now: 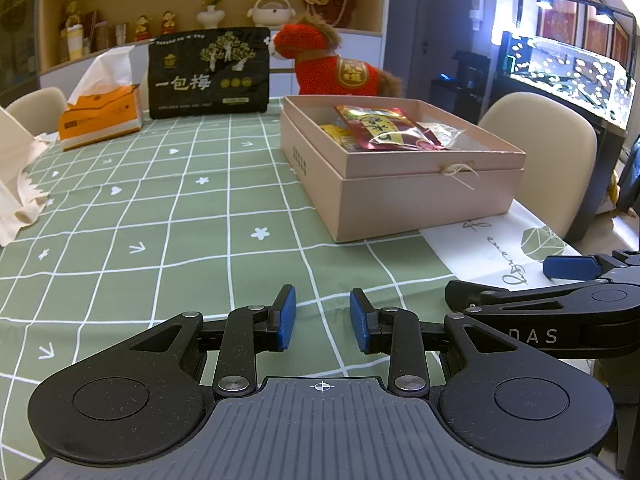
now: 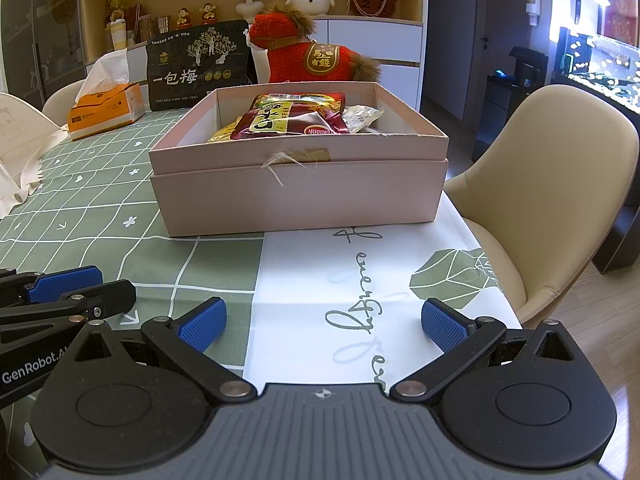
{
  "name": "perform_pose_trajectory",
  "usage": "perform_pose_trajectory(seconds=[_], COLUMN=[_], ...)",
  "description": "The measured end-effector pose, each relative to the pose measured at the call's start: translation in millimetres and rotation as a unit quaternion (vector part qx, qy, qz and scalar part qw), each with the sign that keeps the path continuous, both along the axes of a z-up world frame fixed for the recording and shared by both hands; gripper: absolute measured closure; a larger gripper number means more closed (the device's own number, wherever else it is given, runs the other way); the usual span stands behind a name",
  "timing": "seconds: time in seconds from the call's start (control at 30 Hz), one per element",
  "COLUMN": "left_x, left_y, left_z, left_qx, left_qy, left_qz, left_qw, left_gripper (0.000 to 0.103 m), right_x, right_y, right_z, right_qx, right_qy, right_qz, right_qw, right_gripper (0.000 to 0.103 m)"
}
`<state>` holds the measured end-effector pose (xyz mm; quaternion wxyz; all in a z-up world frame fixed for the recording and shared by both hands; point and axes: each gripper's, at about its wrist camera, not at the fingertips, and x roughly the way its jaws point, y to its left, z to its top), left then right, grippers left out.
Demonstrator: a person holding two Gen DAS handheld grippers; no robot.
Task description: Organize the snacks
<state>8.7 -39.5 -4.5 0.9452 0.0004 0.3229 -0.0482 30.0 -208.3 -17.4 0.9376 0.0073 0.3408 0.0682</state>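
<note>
We have both claws low over the near edge of the bench, side by side. Left claw: jaws parted a little, nothing between the blue ribbed pads, touching nothing. Right claw: jaws spread wide, also empty, over the white printed strip of the cloth.

Snacks sit in the open pink box straight ahead of the right claw, well apart from both claws: a glossy red-and-yellow packet on top, yellow packets under it, a crinkled clear wrapper at the right. Box is matte card, rectangular, with a twine tie on its front wall.

Behind it: black pouch standing upright, orange tissue box, red plush horse. Cloth is green with a white grid.
</note>
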Motion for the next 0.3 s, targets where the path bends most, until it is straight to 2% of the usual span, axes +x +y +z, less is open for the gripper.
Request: perform_pose_trajectory(seconds=[0.3], left_x=[-0.3], left_y=[1.4], left_z=[0.4], left_qx=[-0.004], left_qy=[-0.001], left_qz=[0.002], left_qw=[1.0000], left_gripper=[0.069], right_x=[0.0], right_y=[0.0], right_z=[0.0], right_qx=[0.000], right_qy=[0.000], right_qz=[0.000], right_qw=[1.000], right_gripper=[0.000])
